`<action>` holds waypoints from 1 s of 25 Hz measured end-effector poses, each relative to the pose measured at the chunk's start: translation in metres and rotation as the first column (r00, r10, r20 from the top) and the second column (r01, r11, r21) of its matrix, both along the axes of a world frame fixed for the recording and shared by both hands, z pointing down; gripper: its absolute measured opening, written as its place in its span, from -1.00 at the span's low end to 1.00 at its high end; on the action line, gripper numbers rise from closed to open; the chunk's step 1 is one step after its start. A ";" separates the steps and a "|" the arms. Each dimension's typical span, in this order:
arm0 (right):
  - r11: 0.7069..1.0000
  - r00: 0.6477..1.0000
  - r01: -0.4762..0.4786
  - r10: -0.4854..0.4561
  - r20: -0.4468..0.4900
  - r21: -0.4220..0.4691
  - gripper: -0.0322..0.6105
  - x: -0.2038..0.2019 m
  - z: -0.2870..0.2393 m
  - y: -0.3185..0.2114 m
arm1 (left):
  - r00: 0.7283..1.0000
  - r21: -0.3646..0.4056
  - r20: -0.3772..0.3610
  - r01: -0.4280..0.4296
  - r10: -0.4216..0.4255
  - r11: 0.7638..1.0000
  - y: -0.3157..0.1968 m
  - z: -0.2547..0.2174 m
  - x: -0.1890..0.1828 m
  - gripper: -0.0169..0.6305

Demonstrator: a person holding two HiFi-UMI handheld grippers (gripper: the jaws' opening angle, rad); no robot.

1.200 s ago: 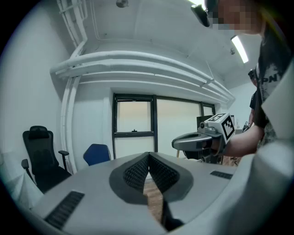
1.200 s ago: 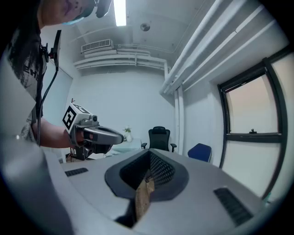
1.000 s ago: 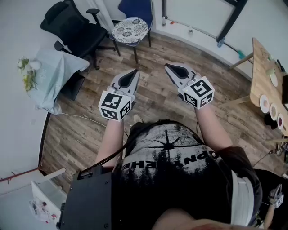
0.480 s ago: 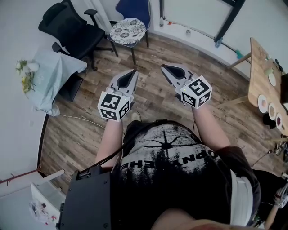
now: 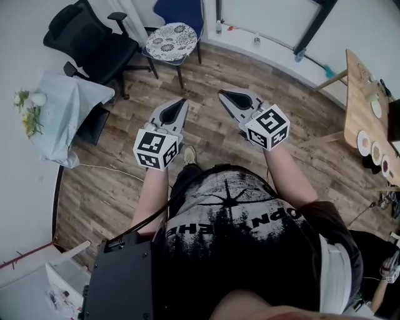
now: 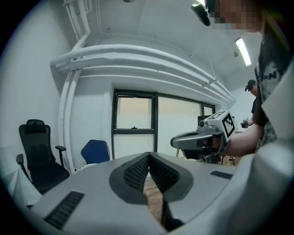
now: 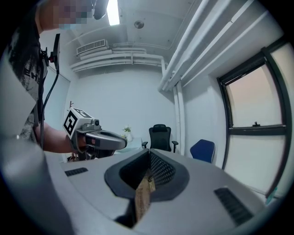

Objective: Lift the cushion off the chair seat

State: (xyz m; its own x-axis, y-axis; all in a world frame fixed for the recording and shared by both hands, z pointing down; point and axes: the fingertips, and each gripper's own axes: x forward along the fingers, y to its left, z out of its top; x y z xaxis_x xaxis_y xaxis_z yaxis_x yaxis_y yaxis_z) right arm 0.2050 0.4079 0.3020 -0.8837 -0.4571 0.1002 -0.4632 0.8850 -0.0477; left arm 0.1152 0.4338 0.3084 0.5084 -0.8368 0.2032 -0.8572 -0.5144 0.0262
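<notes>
A round white cushion with a dark flower pattern (image 5: 167, 41) lies on the seat of a blue chair (image 5: 180, 12) by the far wall in the head view. Both grippers hang in mid air well short of it, over the wooden floor. My left gripper (image 5: 182, 100) is shut and empty, tips touching. My right gripper (image 5: 222, 94) is shut too, with nothing held. In the left gripper view the blue chair (image 6: 95, 151) shows low left beyond the closed jaws. The right gripper view has the blue chair (image 7: 202, 150) at right; the cushion is hidden there.
A black office chair (image 5: 87, 39) stands left of the blue one. A small table under a pale cloth (image 5: 65, 106) with flowers (image 5: 28, 106) is at the left. A wooden table (image 5: 365, 106) with dishes is at the right. White wall and window frame lie beyond.
Both grippers and the person have moved forward a little toward the chairs; the chairs sit slightly higher and further left in the head view. Both jaws stay shut.
</notes>
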 end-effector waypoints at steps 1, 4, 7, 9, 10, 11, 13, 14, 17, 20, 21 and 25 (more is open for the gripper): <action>1.000 1.000 -0.002 0.002 -0.002 0.002 -0.84 -0.003 0.000 -0.005 | 1.000 0.000 -0.004 -0.006 0.006 1.000 -0.006 0.000 -0.002 -0.90; 1.000 1.000 -0.018 0.018 -0.002 -0.005 -0.84 -0.016 0.002 -0.023 | 1.000 0.002 -0.005 -0.028 0.028 1.000 -0.027 -0.002 -0.012 -0.90; 0.999 0.999 -0.043 0.044 0.007 -0.023 -0.84 -0.027 0.004 -0.043 | 0.998 -0.007 0.013 -0.055 0.055 0.998 -0.048 -0.001 -0.021 -0.90; 0.998 0.998 -0.058 0.058 0.017 -0.028 -0.84 -0.034 0.003 -0.059 | 0.997 -0.012 0.016 -0.069 0.069 0.998 -0.063 -0.003 -0.029 -0.90; 0.997 0.998 -0.065 0.065 0.020 -0.032 -0.84 -0.037 0.003 -0.067 | 0.997 -0.013 0.015 -0.074 0.075 0.997 -0.070 -0.003 -0.033 -0.90; 0.997 0.997 -0.071 0.072 0.021 -0.036 -0.84 -0.040 0.003 -0.074 | 0.997 -0.015 0.012 -0.078 0.079 0.997 -0.077 -0.004 -0.037 -0.90; 0.996 0.996 -0.081 0.082 0.021 -0.038 -0.84 -0.050 0.003 -0.088 | 0.996 -0.016 0.003 -0.084 0.084 0.996 -0.091 -0.004 -0.049 -0.90; 0.996 0.996 -0.085 0.086 0.022 -0.037 -0.84 -0.055 0.001 -0.095 | 0.996 -0.017 -0.002 -0.087 0.087 0.996 -0.098 -0.005 -0.056 -0.90; 0.994 0.995 -0.100 0.101 0.026 -0.032 -0.84 -0.074 -0.002 -0.114 | 0.995 -0.021 -0.014 -0.095 0.095 0.995 -0.119 -0.004 -0.078 -0.90; 0.993 0.993 -0.115 0.116 0.024 -0.033 -0.84 -0.093 -0.001 -0.134 | 0.995 -0.024 -0.025 -0.102 0.101 0.995 -0.140 -0.002 -0.099 -0.90; 0.992 0.992 -0.120 0.121 0.023 -0.035 -0.84 -0.099 0.001 -0.141 | 0.994 -0.025 -0.032 -0.104 0.103 0.994 -0.146 -0.002 -0.106 -0.90; 0.988 0.989 -0.145 0.146 0.023 -0.045 -0.84 -0.123 0.008 -0.166 | 0.992 -0.034 -0.059 -0.115 0.113 0.993 -0.170 0.002 -0.137 -0.90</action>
State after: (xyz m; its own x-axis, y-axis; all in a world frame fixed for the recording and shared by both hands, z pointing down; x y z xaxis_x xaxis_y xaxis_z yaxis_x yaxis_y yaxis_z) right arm 0.0816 0.2415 0.3098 -0.8105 -0.5771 0.1000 -0.5852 0.8049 -0.0979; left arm -0.0217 0.2634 0.3101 0.6114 -0.7652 0.2016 -0.7897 -0.6062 0.0943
